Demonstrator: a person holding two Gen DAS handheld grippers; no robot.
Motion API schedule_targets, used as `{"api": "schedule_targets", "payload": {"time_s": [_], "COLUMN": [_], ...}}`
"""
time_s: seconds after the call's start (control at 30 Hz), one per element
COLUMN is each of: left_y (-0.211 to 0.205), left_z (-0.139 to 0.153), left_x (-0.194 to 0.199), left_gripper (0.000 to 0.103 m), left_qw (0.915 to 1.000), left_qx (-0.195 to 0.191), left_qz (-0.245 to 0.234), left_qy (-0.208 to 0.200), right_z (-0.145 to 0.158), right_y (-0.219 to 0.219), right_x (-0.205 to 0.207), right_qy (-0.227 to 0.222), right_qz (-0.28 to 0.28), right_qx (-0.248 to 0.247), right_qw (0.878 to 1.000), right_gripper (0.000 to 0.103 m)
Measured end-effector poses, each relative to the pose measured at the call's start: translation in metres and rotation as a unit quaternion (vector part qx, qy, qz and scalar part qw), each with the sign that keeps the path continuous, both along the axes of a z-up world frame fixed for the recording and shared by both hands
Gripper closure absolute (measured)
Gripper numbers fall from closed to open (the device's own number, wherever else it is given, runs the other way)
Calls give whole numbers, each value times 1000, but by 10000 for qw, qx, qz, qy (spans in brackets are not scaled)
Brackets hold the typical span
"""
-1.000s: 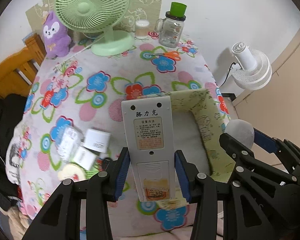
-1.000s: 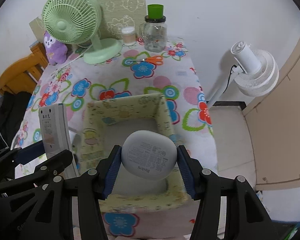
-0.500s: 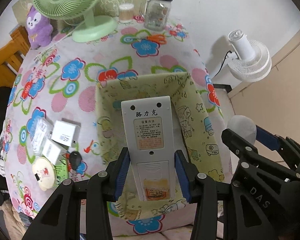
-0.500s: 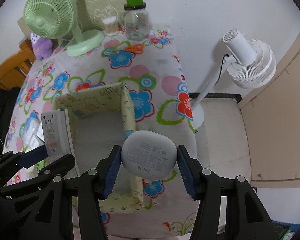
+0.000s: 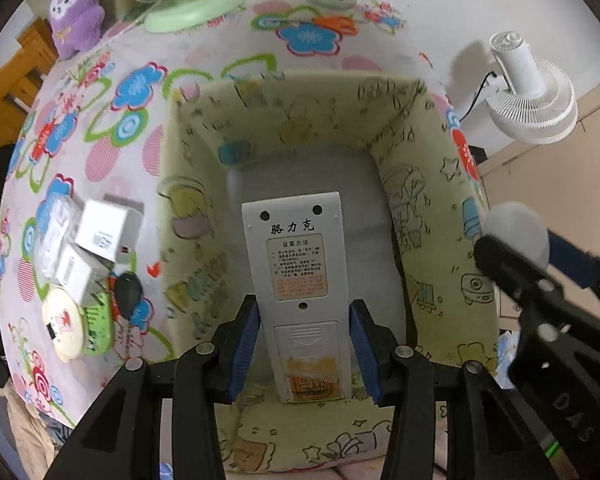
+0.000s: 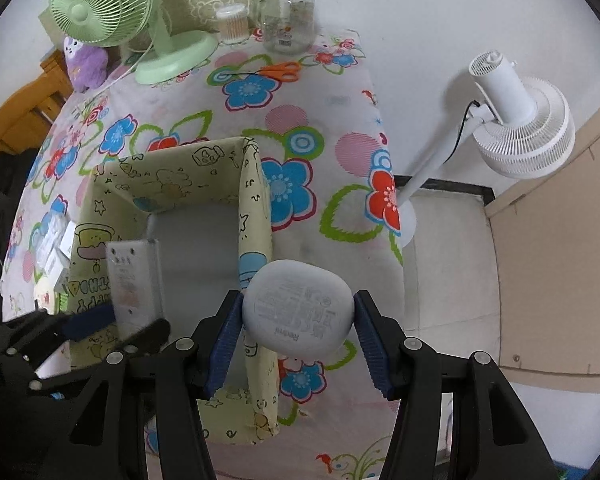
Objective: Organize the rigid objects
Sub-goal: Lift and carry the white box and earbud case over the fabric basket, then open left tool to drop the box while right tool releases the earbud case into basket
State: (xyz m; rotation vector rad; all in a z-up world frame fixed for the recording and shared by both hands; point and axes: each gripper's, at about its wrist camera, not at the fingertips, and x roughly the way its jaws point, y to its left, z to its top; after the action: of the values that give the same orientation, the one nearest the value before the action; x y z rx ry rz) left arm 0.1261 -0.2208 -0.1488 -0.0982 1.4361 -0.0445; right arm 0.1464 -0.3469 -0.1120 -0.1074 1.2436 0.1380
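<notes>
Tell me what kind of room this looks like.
Probably a bedroom or living space in a home: a table under a floral tablecloth, a green desk fan, a purple plush toy and a white standing fan by the wall.

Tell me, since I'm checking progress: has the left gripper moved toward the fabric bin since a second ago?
Yes. The left gripper, holding the remote, has come down over the fabric bin, which now fills its view.

Left tool points straight down, pads clamped; right tool steeply tilted, pads gripping.
</notes>
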Motion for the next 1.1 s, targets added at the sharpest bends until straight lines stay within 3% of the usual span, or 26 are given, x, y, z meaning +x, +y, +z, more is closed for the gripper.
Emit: {"api": "schedule_targets", "payload": {"time_s": [0.2, 0.23, 0.3, 0.63, 0.7, 0.83, 1.1], "left_y": [-4, -3, -4, 7, 11, 20, 44], "left_z": [-3, -2, 1, 37, 43, 51, 43], "left_x": [3, 3, 3, -1, -3, -8, -12], "left_gripper": [54, 52, 35, 22, 15, 13, 12], "left_qw": [10000, 10000, 9999, 9986, 9977, 9930, 9932], "left_qx": [92, 62, 54, 225, 371, 847, 975], "left_qz": [-18, -21, -42, -225, -248, -457, -492], "left_qy": [-9, -10, -77, -422, -504, -686, -407], "right_z": [0, 0, 1, 16, 19, 16, -2], "right_y": [0, 0, 1, 14, 20, 37, 55], "right_x": [1, 1, 1, -3, -3, -6, -12], "right_qy": [-17, -31, -24, -176, -222, -153, 111], "right_qz": [-3, 1, -7, 37, 106, 263, 272], "right_qx": [12, -8, -6, 249, 302, 380, 419], "right_qw": [10000, 10000, 10000, 9995, 9992, 9988, 9987], "right_gripper": [44, 44, 44, 44, 44, 44, 44]}}
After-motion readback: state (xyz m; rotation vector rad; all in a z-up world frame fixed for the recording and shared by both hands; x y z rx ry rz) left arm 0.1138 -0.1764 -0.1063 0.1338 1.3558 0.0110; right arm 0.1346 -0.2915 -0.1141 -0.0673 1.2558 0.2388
